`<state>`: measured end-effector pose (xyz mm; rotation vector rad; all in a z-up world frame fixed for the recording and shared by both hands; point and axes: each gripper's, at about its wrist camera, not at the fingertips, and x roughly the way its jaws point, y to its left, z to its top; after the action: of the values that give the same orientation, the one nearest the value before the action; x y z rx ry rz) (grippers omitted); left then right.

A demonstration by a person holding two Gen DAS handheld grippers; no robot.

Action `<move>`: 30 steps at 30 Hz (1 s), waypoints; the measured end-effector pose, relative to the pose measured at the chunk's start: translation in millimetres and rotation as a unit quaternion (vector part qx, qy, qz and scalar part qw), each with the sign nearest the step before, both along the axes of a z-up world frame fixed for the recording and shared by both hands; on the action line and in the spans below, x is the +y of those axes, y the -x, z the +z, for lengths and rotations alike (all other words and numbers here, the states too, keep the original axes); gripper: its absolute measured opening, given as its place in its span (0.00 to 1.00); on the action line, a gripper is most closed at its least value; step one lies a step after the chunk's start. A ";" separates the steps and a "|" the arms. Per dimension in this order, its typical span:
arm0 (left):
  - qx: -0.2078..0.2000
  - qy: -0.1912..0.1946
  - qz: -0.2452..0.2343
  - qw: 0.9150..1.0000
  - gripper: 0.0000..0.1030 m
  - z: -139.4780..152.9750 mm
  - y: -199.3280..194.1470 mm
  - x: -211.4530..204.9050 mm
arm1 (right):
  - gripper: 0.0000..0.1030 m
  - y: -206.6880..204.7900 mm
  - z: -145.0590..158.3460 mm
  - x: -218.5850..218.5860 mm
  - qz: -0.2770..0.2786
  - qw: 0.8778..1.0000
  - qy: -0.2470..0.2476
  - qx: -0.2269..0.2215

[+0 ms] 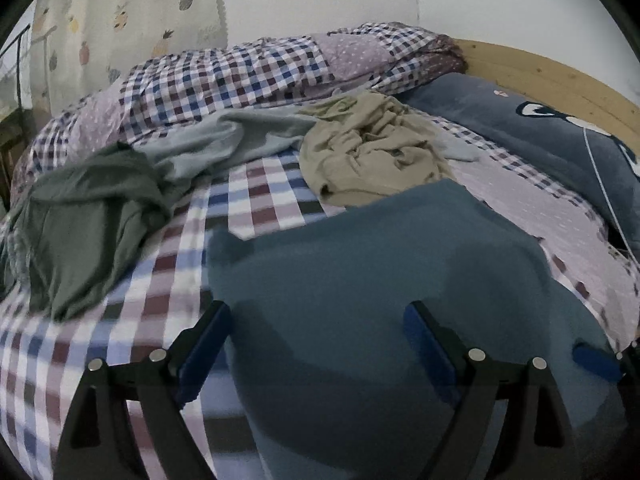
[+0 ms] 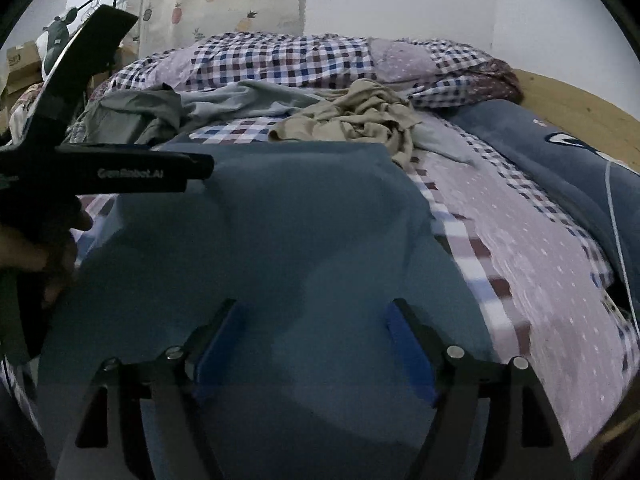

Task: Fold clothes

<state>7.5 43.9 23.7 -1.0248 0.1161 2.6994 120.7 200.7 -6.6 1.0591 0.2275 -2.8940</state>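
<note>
A teal-blue garment point(image 1: 380, 280) lies spread flat on the checked bed sheet point(image 1: 260, 196). My left gripper point(image 1: 316, 320) hovers open over its near left part, with nothing between the blue pads. My right gripper point(image 2: 314, 320) is open too, low over the same teal-blue garment point(image 2: 280, 220), its jaws empty. One blue pad point(image 1: 596, 360) of the right gripper shows at the right edge of the left wrist view. In the right wrist view a hand point(image 2: 36, 248) holds the left tool, whose black finger point(image 2: 132, 172) reaches over the garment's left edge.
Beyond the teal garment lie a crumpled beige garment point(image 1: 368, 156), a pale grey one point(image 1: 224, 140) and a dark green one point(image 1: 88, 216). A rolled checked duvet point(image 1: 248, 72) lines the far side. A navy pillow point(image 1: 520, 132) rests against the wooden headboard point(image 1: 552, 76) on the right.
</note>
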 end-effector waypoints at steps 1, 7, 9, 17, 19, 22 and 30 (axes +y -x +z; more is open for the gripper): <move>-0.002 -0.002 -0.002 1.000 0.88 -1.7 -9.5 1.1 | 0.77 -6.5 -0.6 -0.8 -0.001 1.000 -0.004 0.003; 0.006 0.054 -0.036 0.998 0.89 -11.0 -69.6 22.6 | 0.77 -30.4 -0.3 -0.4 -0.004 1.000 -0.003 0.007; 0.005 0.059 -0.045 0.997 0.89 -14.9 -87.3 27.4 | 0.77 -36.5 -1.0 1.9 -0.007 1.000 0.004 0.000; -0.020 0.025 -0.030 0.999 0.89 -17.9 -138.6 21.5 | 0.81 -58.7 -1.7 10.1 -0.015 0.998 0.039 -0.049; -0.033 0.020 -0.030 0.999 0.89 -19.9 -145.0 18.7 | 0.81 -64.6 -3.9 13.4 -0.018 0.996 0.051 -0.073; -0.046 0.022 -0.033 0.998 0.89 -24.2 -155.6 17.8 | 0.82 -72.3 -9.0 20.7 -0.029 0.990 0.072 -0.121; -0.056 0.041 -0.056 0.996 0.89 -28.9 -174.4 15.2 | 0.82 -95.9 16.8 57.6 -0.089 0.982 0.137 -0.098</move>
<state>181.9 59.0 -5.3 -1.1545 0.2577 2.5506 216.6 258.3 10.1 1.3579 -0.2814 -2.8276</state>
